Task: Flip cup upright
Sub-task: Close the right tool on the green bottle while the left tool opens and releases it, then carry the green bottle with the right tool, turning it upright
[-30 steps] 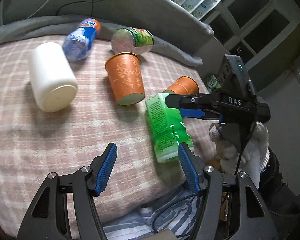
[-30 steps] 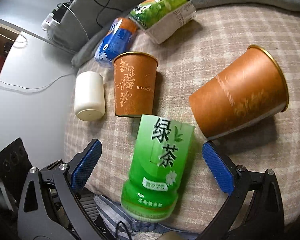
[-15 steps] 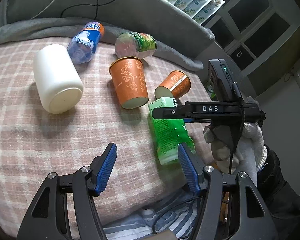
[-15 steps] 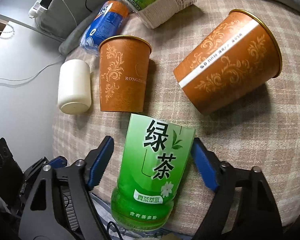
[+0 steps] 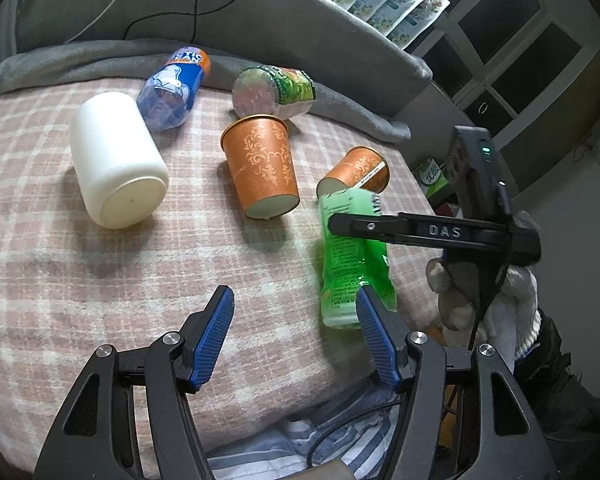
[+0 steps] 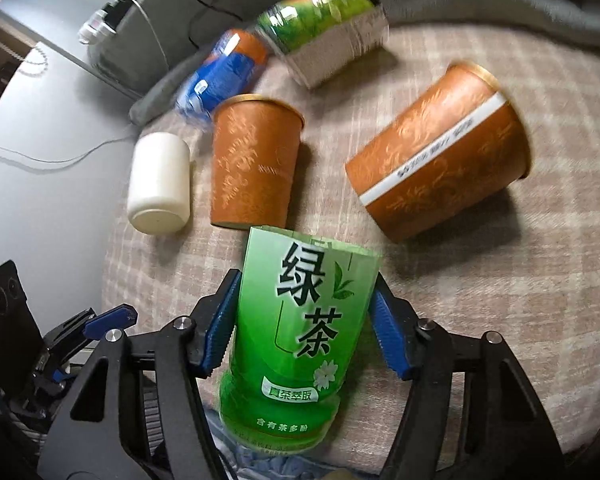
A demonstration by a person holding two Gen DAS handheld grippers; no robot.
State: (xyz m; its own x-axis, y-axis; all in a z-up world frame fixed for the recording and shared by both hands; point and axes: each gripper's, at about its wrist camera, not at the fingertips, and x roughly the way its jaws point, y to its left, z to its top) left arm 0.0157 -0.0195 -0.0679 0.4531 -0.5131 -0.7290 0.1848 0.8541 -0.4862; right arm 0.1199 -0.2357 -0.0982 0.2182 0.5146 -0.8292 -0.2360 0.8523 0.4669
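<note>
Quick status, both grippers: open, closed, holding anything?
Left gripper: open, holding nothing, above the plaid blanket.
Right gripper: closed on the green tea bottle, pads against both its sides.

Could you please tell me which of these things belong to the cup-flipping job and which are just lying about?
In the job:
green tea cup, on its side, gripped by the right tool
left tool, open, empty
plain orange cup and striped orange cup, both on their sides, possibly next

Lying about:
white jar
blue bottle
green-labelled tub
</note>
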